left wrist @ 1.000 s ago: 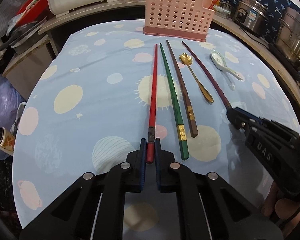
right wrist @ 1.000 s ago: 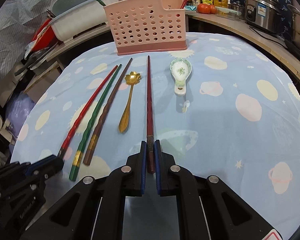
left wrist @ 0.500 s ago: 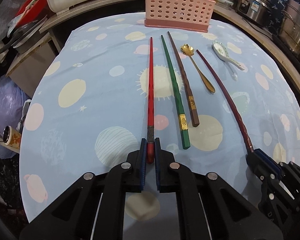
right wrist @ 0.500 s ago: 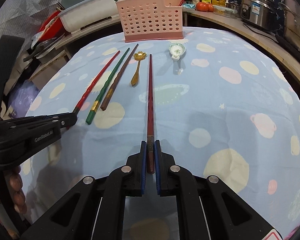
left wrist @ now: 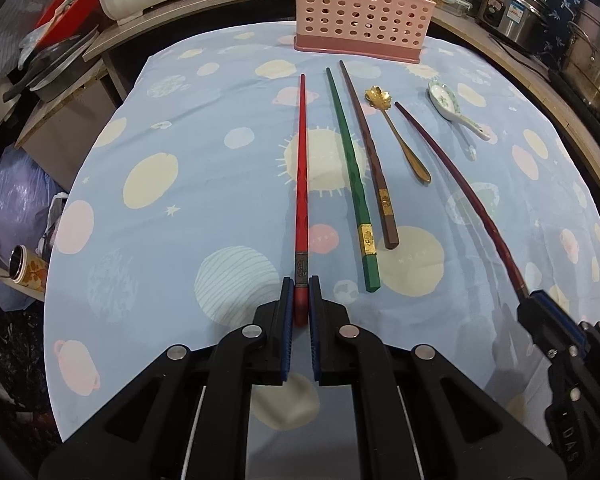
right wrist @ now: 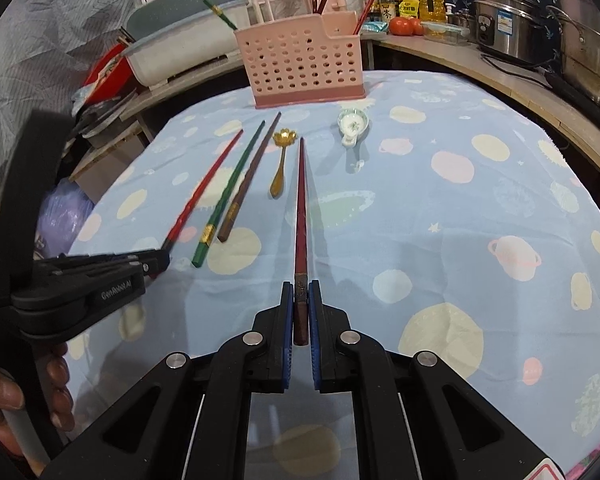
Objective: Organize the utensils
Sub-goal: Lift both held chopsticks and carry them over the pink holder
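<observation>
Chopsticks lie in a row on the planet-print tablecloth (left wrist: 160,240). Left of centre, the left gripper (left wrist: 301,296) is clamped on the red chopstick (left wrist: 301,168). Rightward lie the green chopstick (left wrist: 350,176), brown chopstick (left wrist: 370,160), gold spoon (left wrist: 396,136) and ceramic spoon (left wrist: 452,110). At lower right, the right gripper (right wrist: 301,304) pinches the maroon chopstick (right wrist: 301,208). At top centre stands the pink basket (left wrist: 360,8).

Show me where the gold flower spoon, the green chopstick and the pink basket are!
gold flower spoon (left wrist: 381,97), left wrist view, on its flower-shaped bowl.
green chopstick (left wrist: 350,168), left wrist view, on the middle of its shaft.
pink basket (right wrist: 304,68), right wrist view, on its front wall with the holes.
</observation>
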A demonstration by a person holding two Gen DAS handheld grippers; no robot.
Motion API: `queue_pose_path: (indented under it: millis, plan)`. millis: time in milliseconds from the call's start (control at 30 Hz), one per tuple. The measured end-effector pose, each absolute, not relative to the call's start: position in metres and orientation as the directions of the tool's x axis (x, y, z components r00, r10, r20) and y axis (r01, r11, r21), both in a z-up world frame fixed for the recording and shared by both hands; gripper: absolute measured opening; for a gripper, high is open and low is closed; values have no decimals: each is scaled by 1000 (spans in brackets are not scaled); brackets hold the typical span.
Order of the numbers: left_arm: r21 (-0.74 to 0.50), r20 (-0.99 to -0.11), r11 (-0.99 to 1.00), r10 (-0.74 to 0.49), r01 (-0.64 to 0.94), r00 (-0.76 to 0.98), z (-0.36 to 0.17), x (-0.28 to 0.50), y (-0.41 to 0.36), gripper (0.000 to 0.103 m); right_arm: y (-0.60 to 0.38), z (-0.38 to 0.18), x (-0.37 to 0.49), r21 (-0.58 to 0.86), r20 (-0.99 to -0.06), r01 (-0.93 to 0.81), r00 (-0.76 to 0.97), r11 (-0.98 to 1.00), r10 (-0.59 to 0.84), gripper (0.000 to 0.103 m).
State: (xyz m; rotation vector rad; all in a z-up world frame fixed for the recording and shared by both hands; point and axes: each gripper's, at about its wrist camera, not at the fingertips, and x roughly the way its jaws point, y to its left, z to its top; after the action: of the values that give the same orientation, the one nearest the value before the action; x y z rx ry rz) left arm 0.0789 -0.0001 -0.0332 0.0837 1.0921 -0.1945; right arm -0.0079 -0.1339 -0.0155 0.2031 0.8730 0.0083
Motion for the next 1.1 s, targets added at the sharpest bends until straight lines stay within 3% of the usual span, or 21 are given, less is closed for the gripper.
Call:
queue_pose_path:
  millis: [267,633,1100]
  plan:
    - [-53,-840,978,-152,199,521,1,70,2,7,-148,37,-14,213,-660,63,745,975,97,7]
    - [-91,-707,969,-226,230,670,94,77,1,7,-170,115,-1,221,-536,22,838,975,103,7]
    - [-102,-562,958,-278,269,779,185,126,-6,7,-177,182,55,167,-468,0,880,986,79,7]
